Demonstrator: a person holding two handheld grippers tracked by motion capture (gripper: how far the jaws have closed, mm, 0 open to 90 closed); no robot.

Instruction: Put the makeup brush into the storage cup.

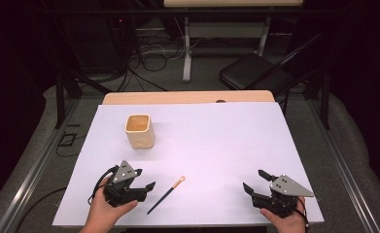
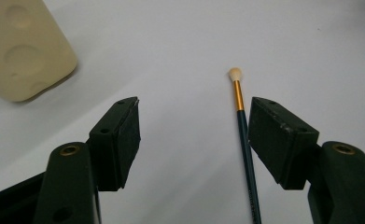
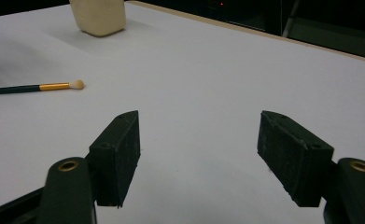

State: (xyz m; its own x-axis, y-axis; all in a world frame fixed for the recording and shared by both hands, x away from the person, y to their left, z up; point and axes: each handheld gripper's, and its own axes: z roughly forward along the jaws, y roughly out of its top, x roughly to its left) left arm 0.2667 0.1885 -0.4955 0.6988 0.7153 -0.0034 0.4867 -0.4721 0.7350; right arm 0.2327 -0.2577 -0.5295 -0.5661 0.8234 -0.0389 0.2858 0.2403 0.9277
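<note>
1. My left gripper [image 1: 141, 180] is black, with a grey three-cornered plate on top.
2. My right gripper [image 1: 256, 182] is black too, with the same grey plate.
3. The brush [image 1: 166, 194] has a dark handle, green I think, then a gold band and a cream tip.
4. The cup [image 1: 139, 131] is pale cream outside, warmer tan inside, with round dimples patterning its wall.
5. The table [image 1: 216, 145] is covered in plain white, with a light wood edge at the far side.

High overhead view, 2 low gripper views, brush [image 2: 243, 140] shared
</note>
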